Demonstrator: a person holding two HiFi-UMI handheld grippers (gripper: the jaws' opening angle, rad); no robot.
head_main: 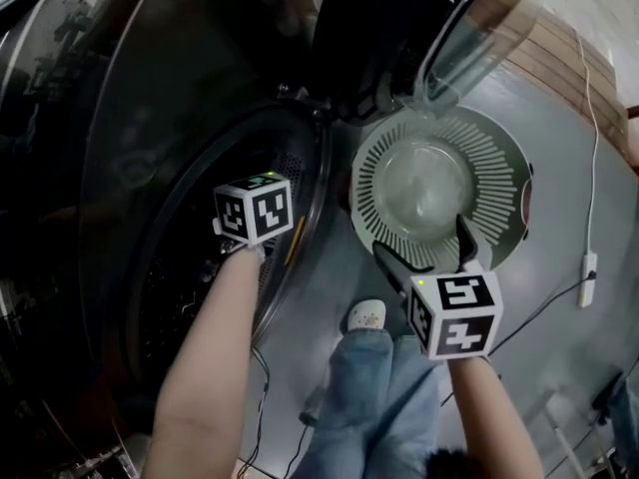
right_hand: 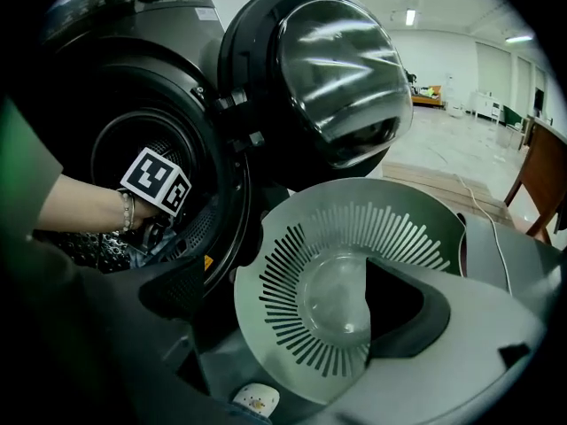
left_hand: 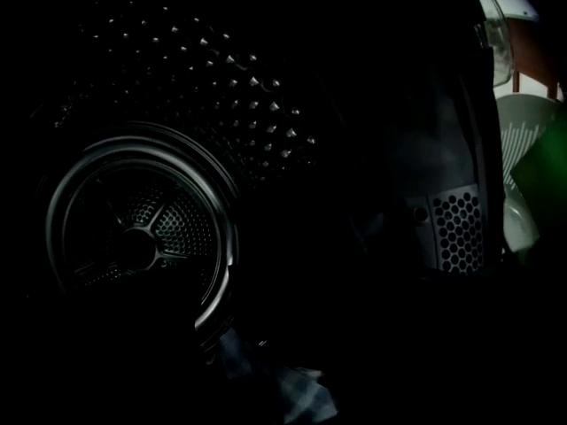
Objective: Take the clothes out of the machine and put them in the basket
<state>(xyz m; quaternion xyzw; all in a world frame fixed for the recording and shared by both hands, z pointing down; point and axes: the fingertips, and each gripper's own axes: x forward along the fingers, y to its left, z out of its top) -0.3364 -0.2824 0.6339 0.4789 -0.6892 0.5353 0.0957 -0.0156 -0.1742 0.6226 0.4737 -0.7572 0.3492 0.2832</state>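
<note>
Clothes [left_hand: 283, 388] are not out yet, and the basket [head_main: 371, 168] is empty, so I judge the whole job is still to do. The right gripper [head_main: 424, 249] hovers just above the basket, jaws spread with nothing between them. Left of the basket, the left gripper [head_main: 253, 210] reaches through the machine [head_main: 110, 98] mouth. Its jaws are lost in the dark, so I cannot tell their state. Deeper in, pale cloth lies low in the drum [left_hand: 266, 122]. Beyond the basket the door [head_main: 469, 28] hangs open, narrowing the room overhead.

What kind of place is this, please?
Probably a lab or test hall, not a home: a machine with open door, a slotted basket, and a wide bright room with ceiling lights.
</note>
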